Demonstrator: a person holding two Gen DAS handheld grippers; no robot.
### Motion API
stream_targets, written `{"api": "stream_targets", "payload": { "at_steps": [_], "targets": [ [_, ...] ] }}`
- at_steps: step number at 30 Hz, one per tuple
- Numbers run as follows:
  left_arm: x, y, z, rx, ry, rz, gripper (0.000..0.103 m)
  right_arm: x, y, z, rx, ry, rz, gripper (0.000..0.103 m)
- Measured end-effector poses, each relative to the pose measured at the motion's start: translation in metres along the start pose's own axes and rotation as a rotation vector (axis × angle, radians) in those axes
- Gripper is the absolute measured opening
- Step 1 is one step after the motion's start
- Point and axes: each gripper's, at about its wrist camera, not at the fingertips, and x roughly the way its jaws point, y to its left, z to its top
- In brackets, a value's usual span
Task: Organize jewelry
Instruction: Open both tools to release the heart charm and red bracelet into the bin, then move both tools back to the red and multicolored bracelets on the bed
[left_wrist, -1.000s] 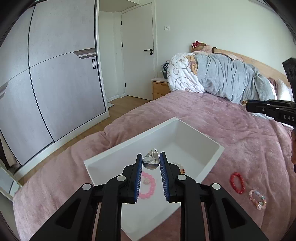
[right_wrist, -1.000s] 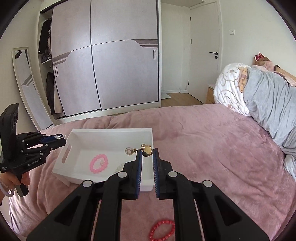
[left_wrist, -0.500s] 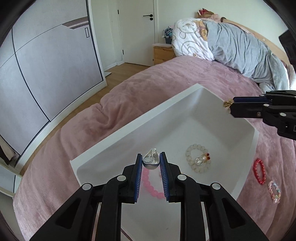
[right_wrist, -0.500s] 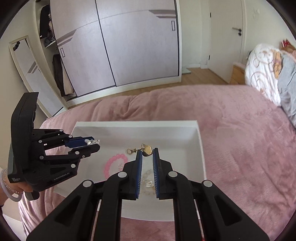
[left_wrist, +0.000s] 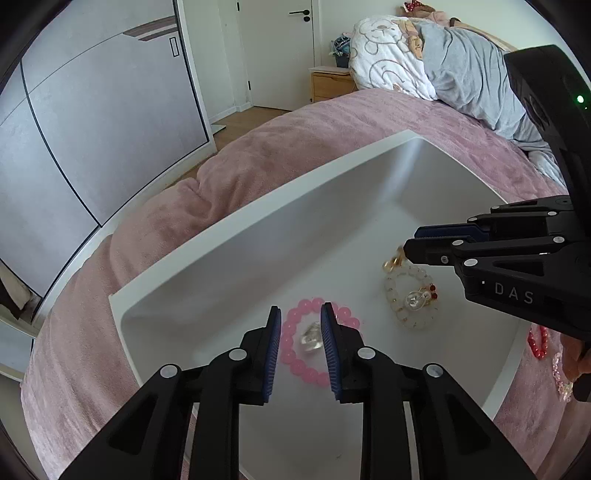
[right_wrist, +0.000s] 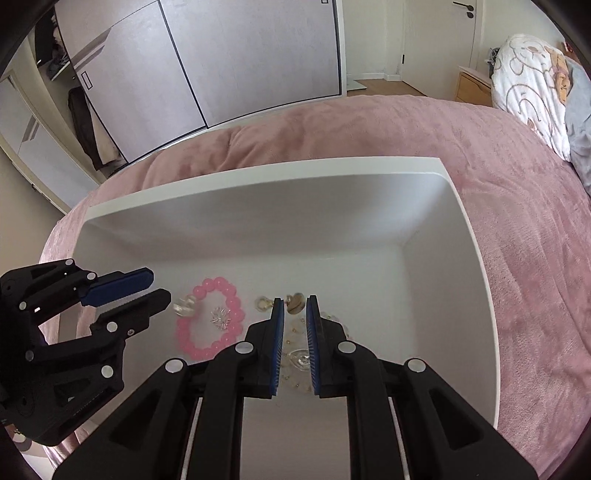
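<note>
A white tray (left_wrist: 236, 236) lies on the pink bedspread; it also shows in the right wrist view (right_wrist: 258, 173). In it lie a pink bead bracelet (left_wrist: 295, 354), a clear crystal piece (left_wrist: 311, 338) inside that ring, and a pale bead bracelet (left_wrist: 412, 299). My left gripper (left_wrist: 300, 314) is open above the crystal piece, which lies loose below it. My right gripper (right_wrist: 295, 303) holds a gold charm (right_wrist: 295, 301) between its tips just above the tray floor; the charm also shows in the left wrist view (left_wrist: 394, 260). The left gripper also appears in the right wrist view (right_wrist: 157, 286).
A red bead bracelet (left_wrist: 537, 341) and a pastel bead bracelet (left_wrist: 561, 376) lie on the bedspread right of the tray. Pillows and a grey blanket (left_wrist: 461, 66) are at the bed's head. A wardrobe (right_wrist: 221, 59) stands beyond the bed's edge.
Both grippers have come down into the tray. My left gripper has opened and the crystal piece has dropped inside the pink bracelet. The right gripper has lowered with the gold charm.
</note>
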Motion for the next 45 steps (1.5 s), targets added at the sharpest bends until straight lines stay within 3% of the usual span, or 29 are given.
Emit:
{"api": "stream_targets", "payload": {
  "at_steps": [4,7,9,10,11,15,18,20,25,30,45],
  "targets": [
    [-0.009,0.000,0.002,-0.014,-0.031,0.004,0.036,-0.002,-0.006,0.002,0.002,-0.005,0.000,0.014],
    [-0.021,-0.002,0.001,-0.021,-0.088,0.025,0.053,-0.012,-0.008,0.001,-0.002,-0.028,-0.019,0.020],
    [-0.033,-0.006,0.000,-0.014,-0.157,0.032,0.059,-0.023,-0.012,0.001,0.009,-0.065,-0.013,0.037],
    [-0.040,-0.008,-0.001,-0.006,-0.185,0.036,0.059,-0.031,-0.014,0.001,0.019,-0.093,-0.012,0.053],
    [-0.045,-0.010,-0.002,0.002,-0.209,0.042,0.061,-0.038,-0.016,0.001,0.026,-0.118,-0.002,0.058],
    [-0.064,-0.017,-0.004,-0.007,-0.291,0.056,0.072,-0.064,-0.021,-0.001,0.012,-0.175,0.001,0.057],
    [-0.079,-0.015,-0.008,-0.058,-0.337,0.001,0.075,-0.085,-0.023,-0.005,0.003,-0.227,0.006,0.057],
    [-0.087,-0.016,-0.009,-0.078,-0.357,-0.015,0.077,-0.101,-0.024,-0.009,-0.014,-0.262,0.030,0.064],
    [-0.105,-0.024,-0.016,-0.086,-0.403,-0.015,0.084,-0.132,-0.019,-0.022,-0.072,-0.340,0.012,0.066],
    [-0.120,-0.042,-0.024,-0.055,-0.446,-0.010,0.091,-0.156,-0.017,-0.037,-0.095,-0.398,-0.016,0.076],
    [-0.142,-0.095,-0.046,0.035,-0.472,-0.029,0.093,-0.202,-0.017,-0.072,-0.130,-0.511,-0.070,0.083]
  ]
}}
